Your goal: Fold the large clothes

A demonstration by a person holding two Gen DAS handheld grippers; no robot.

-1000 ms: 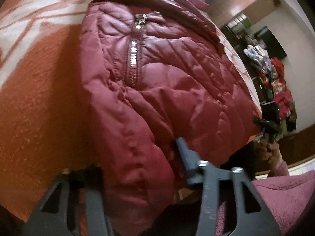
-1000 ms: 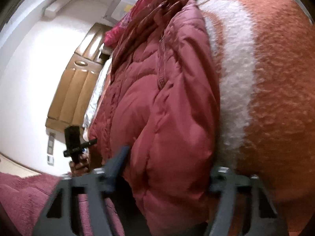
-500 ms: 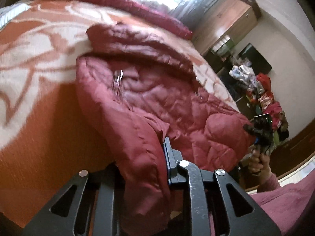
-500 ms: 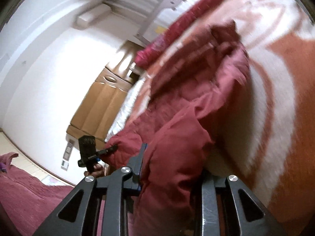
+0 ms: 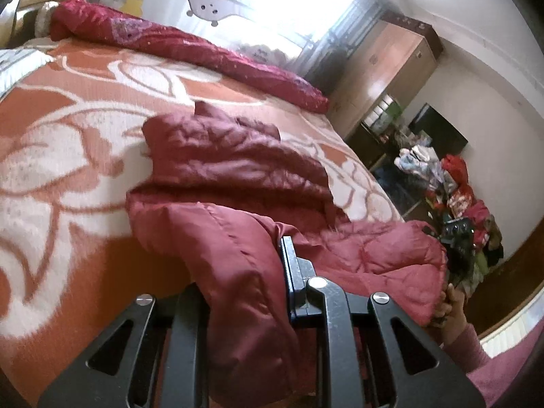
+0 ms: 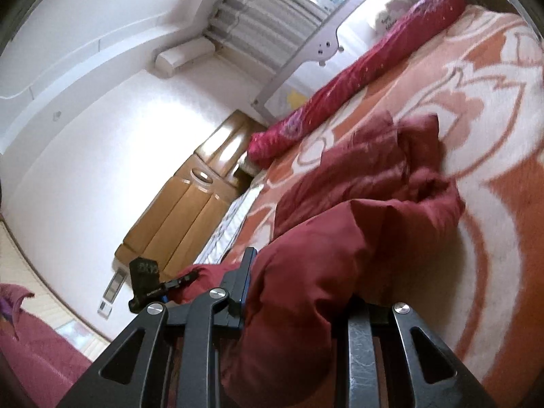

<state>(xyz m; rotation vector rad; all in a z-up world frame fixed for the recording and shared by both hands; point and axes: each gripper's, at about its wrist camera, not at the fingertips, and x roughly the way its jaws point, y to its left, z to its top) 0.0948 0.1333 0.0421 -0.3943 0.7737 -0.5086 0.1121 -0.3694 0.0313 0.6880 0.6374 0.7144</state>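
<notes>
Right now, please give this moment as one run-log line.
left gripper: shut on jacket hem | right gripper: shut on jacket hem | maroon puffer jacket: near edge raised off bed blanket

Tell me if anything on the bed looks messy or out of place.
Only the maroon puffer jacket: it lies rumpled on the orange blanket, its near edge pinched up by the left gripper and the right gripper. No damage visible.

One maroon puffer jacket [image 5: 234,170] lies on one orange-and-white blanket [image 5: 61,156]. Two grippers, left gripper [image 5: 238,292] and right gripper [image 6: 299,292]. One red bolster [image 5: 190,44].
</notes>
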